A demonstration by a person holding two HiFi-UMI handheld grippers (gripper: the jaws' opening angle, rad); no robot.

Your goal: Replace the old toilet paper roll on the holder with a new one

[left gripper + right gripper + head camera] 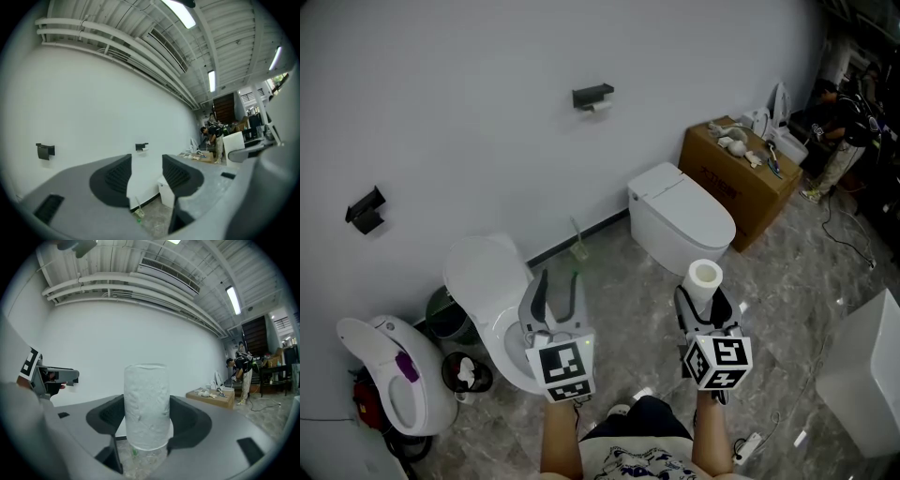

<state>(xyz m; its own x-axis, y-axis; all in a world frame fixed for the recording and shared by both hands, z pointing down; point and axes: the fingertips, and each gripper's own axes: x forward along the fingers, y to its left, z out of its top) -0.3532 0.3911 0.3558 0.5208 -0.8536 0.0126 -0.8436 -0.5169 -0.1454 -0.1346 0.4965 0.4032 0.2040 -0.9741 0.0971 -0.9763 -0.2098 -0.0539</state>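
Currently the right gripper (pixel 146 420) is pinching the new toilet paper roll (pixel 146 399) between its pads, and the roll is standing upright, rising above the jaws. The left gripper (pixel 146 164) is holding its jaws spread with nothing between them, pointing level at the white wall (pixel 469 112). On that wall the black holder (pixel 592 95) is hanging well apart from both grippers. The old roll (pixel 600 107) is showing only as a small pale shape beneath it, too small to judge. A second black fixture (pixel 364 210) is sitting lower on the wall toward the head view's left. White toilets are standing on the grey marbled floor (pixel 787 300), one toilet (pixel 680 217) just beside a cardboard box (pixel 736 178) whose clutter is too small to name. A white unit (pixel 872 375) is being cut off at the right edge
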